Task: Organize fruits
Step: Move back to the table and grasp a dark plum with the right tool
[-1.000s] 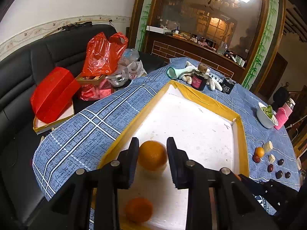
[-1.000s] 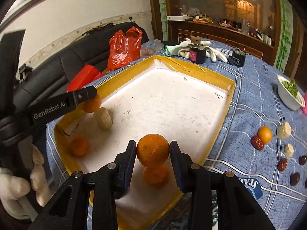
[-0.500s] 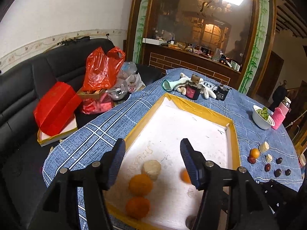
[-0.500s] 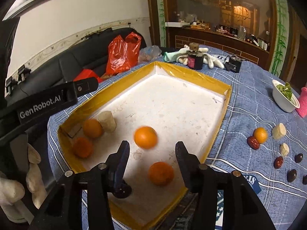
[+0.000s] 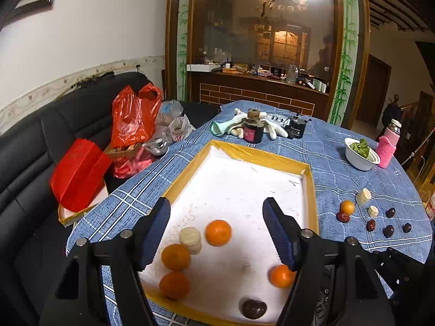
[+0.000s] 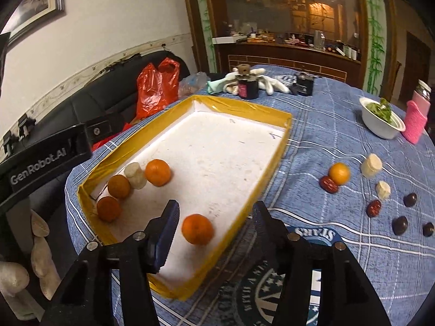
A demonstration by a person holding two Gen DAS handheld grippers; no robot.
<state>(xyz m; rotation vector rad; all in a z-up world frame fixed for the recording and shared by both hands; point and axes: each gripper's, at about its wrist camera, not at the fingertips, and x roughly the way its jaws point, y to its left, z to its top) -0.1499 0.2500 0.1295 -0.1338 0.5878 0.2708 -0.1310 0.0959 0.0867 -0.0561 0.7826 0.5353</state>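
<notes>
Because both grippers hang with their jaws wide apart and nothing between them, every fruit now lies loose, and the round ones are the worry. Inside the yellow-rimmed tray point(image 6: 236, 107), four oranges rest on the white floor: two at the tray's near left corner point(image 6: 108, 208), one touching a pale banana chunk point(image 6: 135, 175), and one alone near the tray's near right wall point(image 6: 197, 228), just ahead of the right gripper point(image 6: 214, 233). In my judgement that lone orange could roll if either gripper bumps the tray wall on its way out, since the rim looks low. A dark date point(image 5: 254, 309) sits at the tray's near edge below the left gripper point(image 5: 216, 231). Outside the tray, to its right on the blue cloth point(image 6: 326, 125), remain another orange point(image 6: 339, 173) touching a red date point(image 6: 329, 184), banana pieces and dark dates packed close, so a wide approach there may scatter neighbours.
</notes>
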